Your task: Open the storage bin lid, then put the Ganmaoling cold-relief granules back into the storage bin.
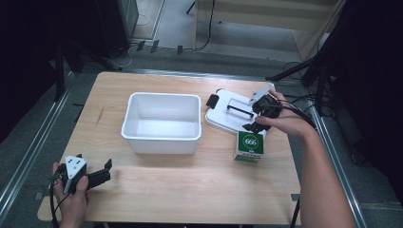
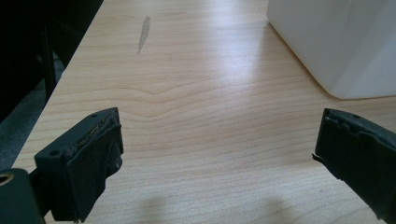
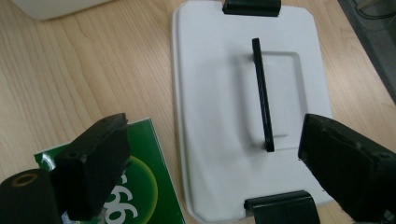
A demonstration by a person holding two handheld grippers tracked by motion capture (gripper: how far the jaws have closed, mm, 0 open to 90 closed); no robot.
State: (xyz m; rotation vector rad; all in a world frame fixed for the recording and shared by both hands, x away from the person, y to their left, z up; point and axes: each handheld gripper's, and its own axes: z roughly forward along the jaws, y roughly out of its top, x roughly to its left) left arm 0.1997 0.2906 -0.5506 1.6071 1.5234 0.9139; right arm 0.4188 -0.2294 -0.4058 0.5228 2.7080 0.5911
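The right gripper (image 3: pixel 210 163) hovers wide open, holding nothing, over the white lid (image 3: pixel 210 93) — its black handle (image 3: pixel 262 93) runs lengthwise up the frame, between the jaws.

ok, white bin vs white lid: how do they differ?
The white bin is deep, open-topped and empty; the white lid is a flat slab. The lid carries a black handle and black end clips; the bin shows none. Bin sits mid-table, lid to its right. Both white plastic, rounded rectangles.
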